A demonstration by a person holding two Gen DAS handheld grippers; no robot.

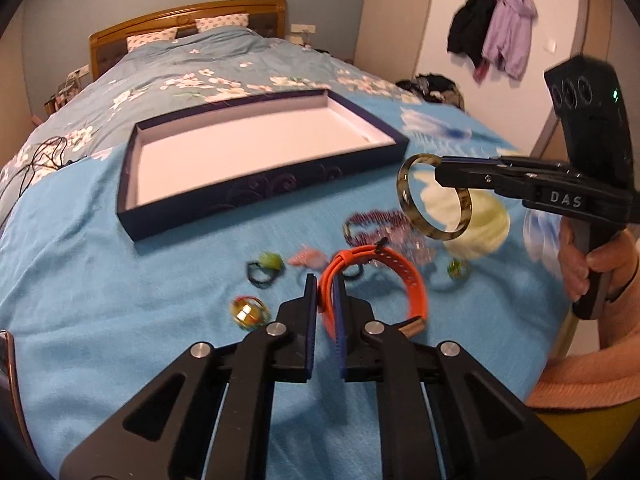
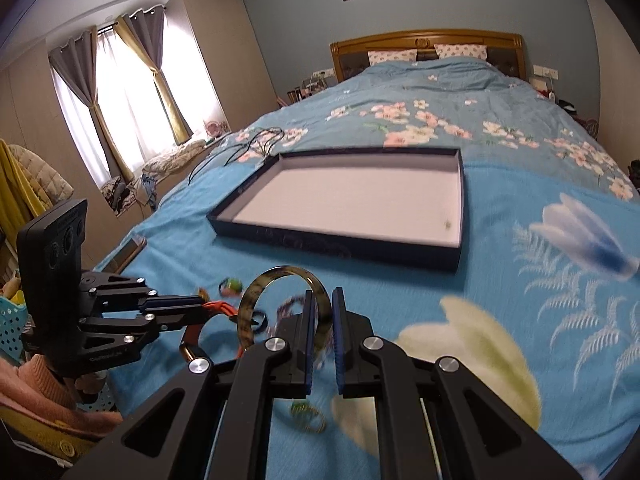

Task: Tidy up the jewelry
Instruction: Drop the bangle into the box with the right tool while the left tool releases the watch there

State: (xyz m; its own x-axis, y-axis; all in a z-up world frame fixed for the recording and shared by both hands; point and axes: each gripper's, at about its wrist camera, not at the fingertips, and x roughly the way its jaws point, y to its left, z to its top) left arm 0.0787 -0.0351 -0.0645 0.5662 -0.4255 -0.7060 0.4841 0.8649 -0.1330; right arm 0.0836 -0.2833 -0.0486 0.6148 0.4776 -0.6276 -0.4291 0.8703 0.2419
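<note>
My left gripper (image 1: 325, 285) is shut on an orange watch strap (image 1: 400, 274), which hangs just above the blue bedspread. The right wrist view shows this left gripper (image 2: 200, 307) from the side, with the orange strap (image 2: 218, 307) in its tips. My right gripper (image 2: 323, 296) is shut on the rim of a tortoiseshell bangle (image 2: 256, 292), lifted off the bed. In the left wrist view the right gripper (image 1: 440, 172) holds the bangle (image 1: 404, 196) in the air, to the right of an empty dark blue box (image 1: 260, 196) with a white inside. The box (image 2: 332, 246) lies beyond both grippers.
Loose pieces lie on the bedspread: a purple bead bracelet (image 1: 376, 224), a green hair tie (image 1: 266, 266), a pink piece (image 1: 306, 258), a gold trinket (image 1: 246, 312) and gold rings (image 2: 308, 414). A black cord (image 1: 40, 156) lies left of the box. A hand (image 1: 600, 260) grips the right handle.
</note>
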